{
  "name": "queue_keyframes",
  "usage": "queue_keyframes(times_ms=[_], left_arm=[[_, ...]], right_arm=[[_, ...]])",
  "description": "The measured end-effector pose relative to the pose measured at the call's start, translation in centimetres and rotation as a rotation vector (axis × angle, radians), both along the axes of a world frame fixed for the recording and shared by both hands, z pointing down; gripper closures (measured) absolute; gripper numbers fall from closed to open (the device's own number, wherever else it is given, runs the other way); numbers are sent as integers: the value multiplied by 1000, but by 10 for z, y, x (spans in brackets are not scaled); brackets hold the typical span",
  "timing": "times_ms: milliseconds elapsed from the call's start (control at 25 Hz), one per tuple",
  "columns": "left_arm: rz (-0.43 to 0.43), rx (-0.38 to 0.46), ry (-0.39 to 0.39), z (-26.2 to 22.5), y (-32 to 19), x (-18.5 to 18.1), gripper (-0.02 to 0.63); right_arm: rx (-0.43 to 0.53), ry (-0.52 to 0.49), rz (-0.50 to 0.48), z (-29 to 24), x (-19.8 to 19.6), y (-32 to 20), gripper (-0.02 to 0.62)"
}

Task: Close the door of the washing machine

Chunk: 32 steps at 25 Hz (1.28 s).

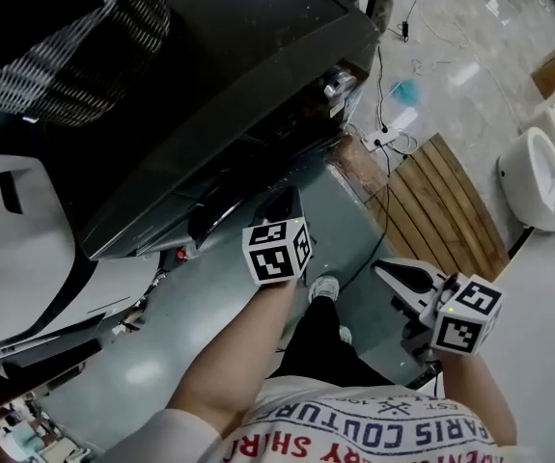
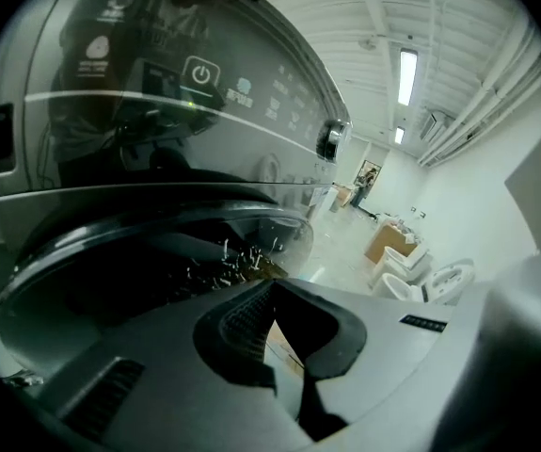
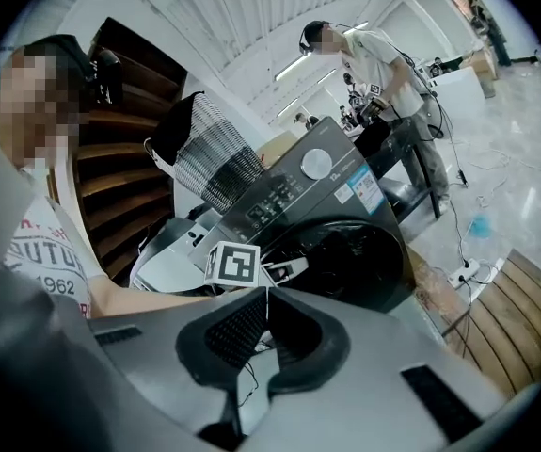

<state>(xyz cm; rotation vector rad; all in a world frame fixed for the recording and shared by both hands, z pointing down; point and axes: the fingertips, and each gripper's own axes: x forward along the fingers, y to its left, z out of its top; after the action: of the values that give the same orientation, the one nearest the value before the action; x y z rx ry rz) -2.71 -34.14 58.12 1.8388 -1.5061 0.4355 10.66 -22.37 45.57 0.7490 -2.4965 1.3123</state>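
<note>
The dark washing machine (image 1: 258, 56) stands in front of me, with its round black door (image 3: 355, 252) lying flat against the front. I cannot tell whether the door is latched. My left gripper (image 1: 282, 203) is shut with nothing in it, and its tips sit at the door's edge. In the left gripper view the shut jaws (image 2: 272, 285) point at the door glass (image 2: 138, 271), below the lit control panel (image 2: 204, 83). My right gripper (image 1: 385, 268) hangs back to the right, clear of the machine. Its jaws (image 3: 267, 292) are shut and hold nothing.
A wooden pallet (image 1: 441, 210) and a power strip (image 1: 383, 140) with cables lie on the floor to the right. White toilets (image 1: 538, 177) stand beyond. A white appliance (image 1: 26, 249) is at the left. Another person (image 3: 383, 64) stands behind the machine.
</note>
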Motion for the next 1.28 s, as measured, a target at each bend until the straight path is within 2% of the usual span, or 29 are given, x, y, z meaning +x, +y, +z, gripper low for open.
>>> queue_keyframes(times_ms=[160, 320, 560, 720, 960, 1120, 1280], left_arm=[[82, -15, 114, -18, 33, 11, 582], [192, -18, 149, -48, 79, 27, 582], [273, 25, 243, -121, 149, 56, 581], [332, 68, 238, -160, 193, 75, 582], [388, 170, 150, -218, 236, 88, 581], [394, 265, 142, -270, 250, 90, 581], [390, 353, 142, -315, 262, 88, 581]], right_arm=[[66, -27, -21, -20, -2, 6, 572], [132, -50, -28, -41, 5, 16, 572], [195, -73, -65, -77, 12, 46, 572], [245, -78, -98, -101, 21, 68, 572], [288, -98, -91, -132, 34, 102, 572], [329, -134, -99, -164, 38, 122, 572], [422, -149, -130, -201, 35, 139, 572]])
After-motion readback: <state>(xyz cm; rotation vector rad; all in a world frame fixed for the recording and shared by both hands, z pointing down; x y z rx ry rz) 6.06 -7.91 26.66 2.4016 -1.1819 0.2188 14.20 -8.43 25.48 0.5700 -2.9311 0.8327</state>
